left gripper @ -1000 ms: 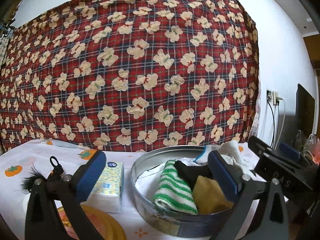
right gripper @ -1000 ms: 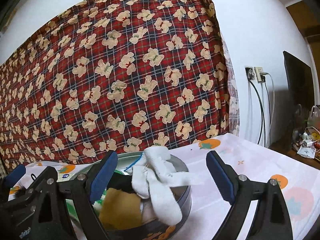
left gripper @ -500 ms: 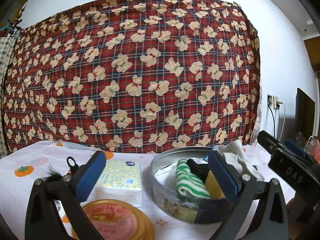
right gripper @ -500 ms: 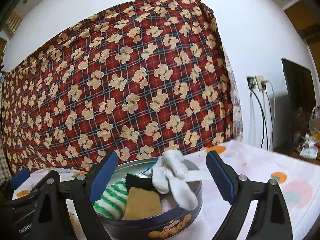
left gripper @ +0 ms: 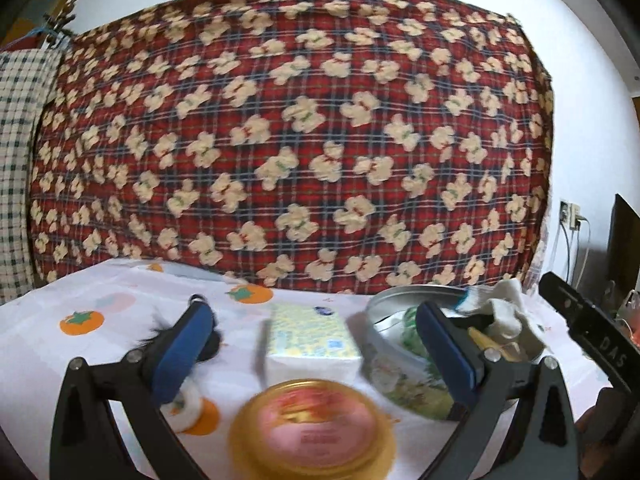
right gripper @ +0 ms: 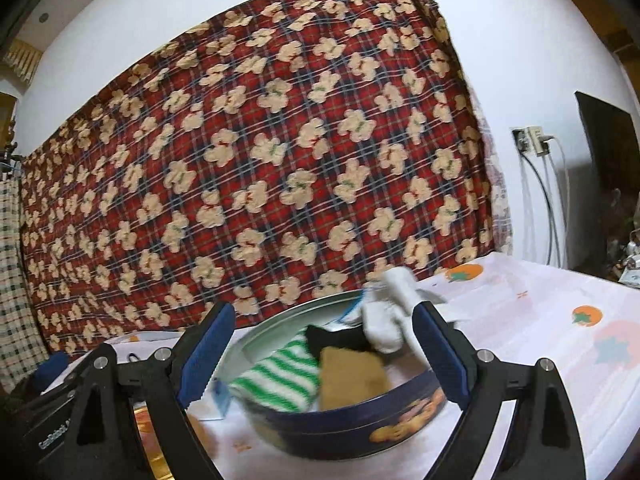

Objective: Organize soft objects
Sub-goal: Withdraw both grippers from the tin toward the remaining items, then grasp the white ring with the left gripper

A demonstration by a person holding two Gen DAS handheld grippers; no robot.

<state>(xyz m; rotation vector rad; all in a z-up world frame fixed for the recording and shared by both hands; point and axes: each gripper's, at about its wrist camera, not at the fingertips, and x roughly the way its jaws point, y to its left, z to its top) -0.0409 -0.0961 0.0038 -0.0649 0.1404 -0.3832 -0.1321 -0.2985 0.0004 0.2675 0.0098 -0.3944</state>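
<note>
A round cookie tin [right gripper: 360, 428] stands on the table and holds a green-striped cloth [right gripper: 280, 376], a tan cloth [right gripper: 352, 376], a black cloth [right gripper: 336, 338] and a white sock [right gripper: 388, 320] draped over its far rim. My right gripper [right gripper: 324, 312] is open, level with the tin and just in front of it, with nothing between its fingers. My left gripper [left gripper: 313, 312] is also open and empty. It faces a yellow tissue pack [left gripper: 310, 340], with the tin [left gripper: 404, 384] behind its right finger. A black fluffy thing [left gripper: 160, 328] lies behind its left finger.
The tin's golden lid [left gripper: 312, 436] lies close under the left gripper. A small white roll [left gripper: 186, 404] sits at its left. A red plaid blanket with bears [left gripper: 300, 140] hangs behind the table. The tablecloth [right gripper: 560, 320] has fruit prints. Cables and a socket [right gripper: 532, 140] are on the right wall.
Both grippers have drawn back from the tin. The left one has also swung left, so the tissue pack and lid now sit between its fingers. Jaws unchanged.
</note>
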